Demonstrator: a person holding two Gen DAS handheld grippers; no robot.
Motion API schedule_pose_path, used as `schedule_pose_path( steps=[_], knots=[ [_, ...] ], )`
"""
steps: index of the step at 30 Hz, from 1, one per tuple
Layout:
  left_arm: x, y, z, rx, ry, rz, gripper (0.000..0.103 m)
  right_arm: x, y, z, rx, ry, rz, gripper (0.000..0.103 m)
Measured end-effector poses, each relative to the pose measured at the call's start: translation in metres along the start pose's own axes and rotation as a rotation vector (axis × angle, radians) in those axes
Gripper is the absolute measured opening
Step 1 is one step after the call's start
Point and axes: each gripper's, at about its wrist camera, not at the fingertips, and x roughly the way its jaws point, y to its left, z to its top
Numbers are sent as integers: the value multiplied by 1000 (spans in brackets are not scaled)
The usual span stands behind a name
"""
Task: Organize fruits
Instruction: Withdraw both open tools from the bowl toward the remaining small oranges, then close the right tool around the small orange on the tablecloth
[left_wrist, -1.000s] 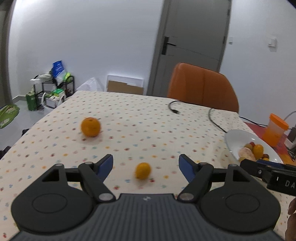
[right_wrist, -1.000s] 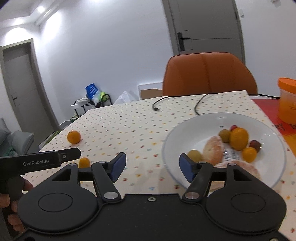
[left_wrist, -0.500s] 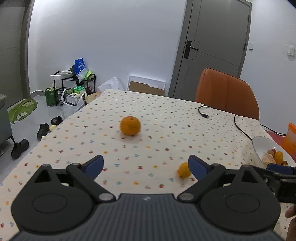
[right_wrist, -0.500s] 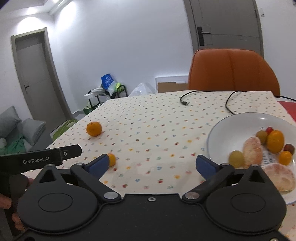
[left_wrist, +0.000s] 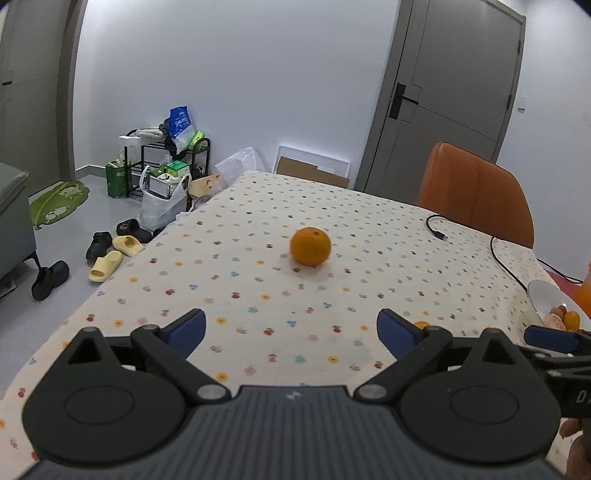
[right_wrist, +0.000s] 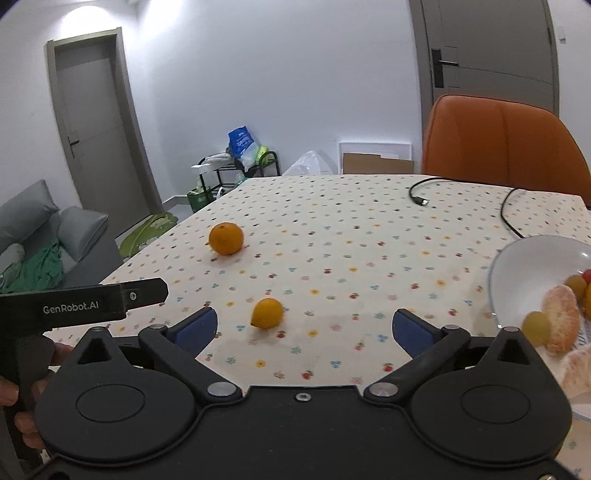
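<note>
- Left tongs (left_wrist: 291, 332): jaws spread wide, empty, held level over the near edge of the dotted surface (left_wrist: 258, 266), aimed at the large orange (left_wrist: 309, 245) further out.
- Right tongs (right_wrist: 304, 325): also wide open, empty, low over the surface; small orange fruit (right_wrist: 267, 313) lies between the blue tips, nearer the left one.
- White bowl (right_wrist: 524, 266) of fruit sits to the right.
</note>
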Motion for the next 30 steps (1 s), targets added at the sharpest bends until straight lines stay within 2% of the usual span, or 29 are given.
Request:
schedule_pose_path(
  steps=[17, 19, 21, 28, 30],
  knots=[
    [-1, 30, -1, -48, 5, 19, 98, 31, 22, 2, -20, 52, 18, 81],
    [0, 33, -1, -49, 6, 22, 98, 36, 24, 2, -26, 63, 21, 76],
    [0, 35, -1, -52, 9, 26, 98, 42, 25, 1, -26, 76, 19, 63],
    [3, 38, -1, -54, 15, 34, 98, 52, 21, -1, -5, 98, 11, 43],
    [5, 38, -1, -55, 18, 36, 98, 53, 20, -1, -7, 95, 11, 34]
  ],
)
